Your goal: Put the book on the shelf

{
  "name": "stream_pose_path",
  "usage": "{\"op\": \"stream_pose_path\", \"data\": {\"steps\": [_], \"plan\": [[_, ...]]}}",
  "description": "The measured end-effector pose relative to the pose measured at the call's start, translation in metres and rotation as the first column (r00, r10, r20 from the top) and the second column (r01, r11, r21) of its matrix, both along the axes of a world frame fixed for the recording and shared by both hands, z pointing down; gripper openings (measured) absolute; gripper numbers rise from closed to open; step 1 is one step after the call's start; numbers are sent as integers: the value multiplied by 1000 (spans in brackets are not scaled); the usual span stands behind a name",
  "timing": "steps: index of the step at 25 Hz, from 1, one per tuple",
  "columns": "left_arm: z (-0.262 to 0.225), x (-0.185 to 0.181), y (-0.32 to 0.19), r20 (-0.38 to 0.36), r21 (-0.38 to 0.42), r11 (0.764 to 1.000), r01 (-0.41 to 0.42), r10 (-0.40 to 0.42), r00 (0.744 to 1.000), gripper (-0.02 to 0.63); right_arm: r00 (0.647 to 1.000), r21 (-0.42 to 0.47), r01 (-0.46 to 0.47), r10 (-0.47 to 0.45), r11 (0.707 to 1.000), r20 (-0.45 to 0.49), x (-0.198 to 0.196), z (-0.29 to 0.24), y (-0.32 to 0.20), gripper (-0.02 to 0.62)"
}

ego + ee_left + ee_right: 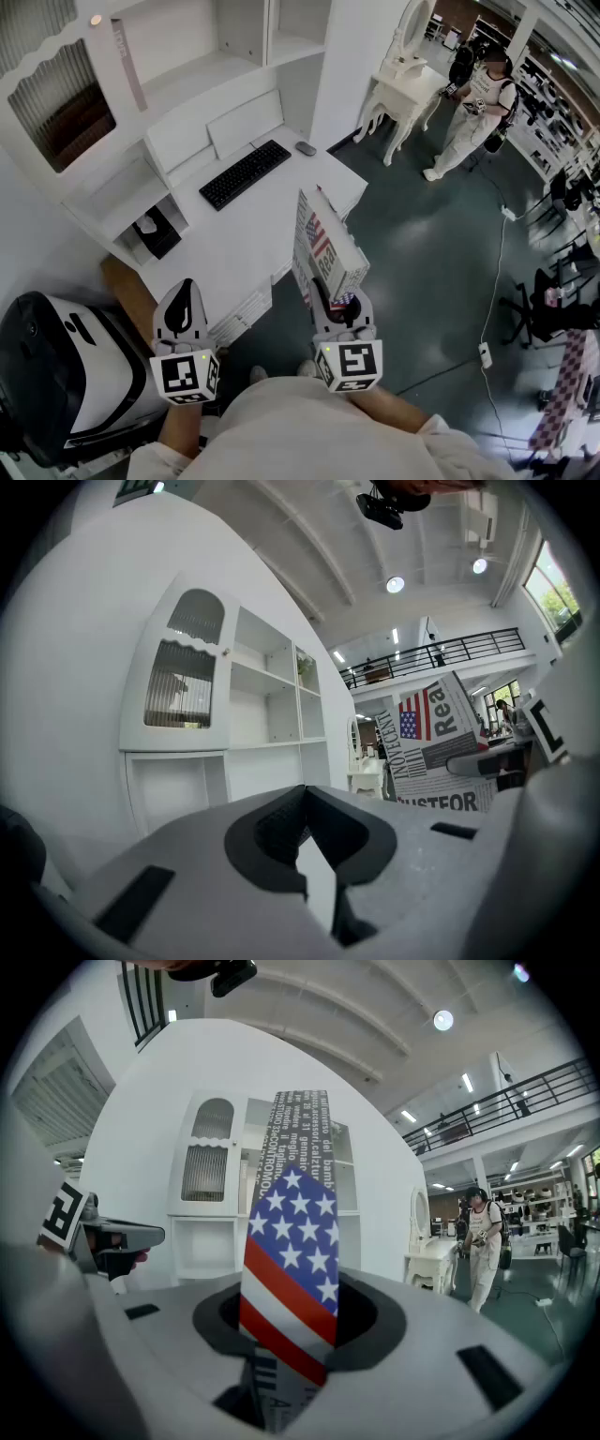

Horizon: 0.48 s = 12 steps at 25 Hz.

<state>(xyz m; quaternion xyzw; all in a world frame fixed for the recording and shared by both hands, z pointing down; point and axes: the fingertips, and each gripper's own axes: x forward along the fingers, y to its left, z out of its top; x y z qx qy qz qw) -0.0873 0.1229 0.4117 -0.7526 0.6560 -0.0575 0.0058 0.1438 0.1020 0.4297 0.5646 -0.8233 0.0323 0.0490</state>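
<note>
Carry step under way: right gripper [330, 302] clamped on flag-cover book [323, 246]. Book upright, in air near desk [234, 253] corner. Left gripper [185, 292] closed, empty. Next: lift toward shelf unit [220, 66] at 11 o'clock and pick an open bay. Keyboard [246, 173] lies under likely path. Person [476, 94] at 2 o'clock, well apart.

A book [323, 246] with stars, stripes and newspaper print, standing tall up in the air, pinched at its bottom edge by the right gripper [335, 302]. A white shelf [202, 70] with open boxes, well apart from the book.
</note>
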Motion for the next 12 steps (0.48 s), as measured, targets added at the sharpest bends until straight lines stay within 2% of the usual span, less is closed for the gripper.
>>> {"op": "stream_pose_path", "data": {"steps": [12], "plan": [[3,3,-1,-2,-6,1000,2,-2,1000,3,1000,4,14,-14,1000,5,-1,0,0,158]]}}
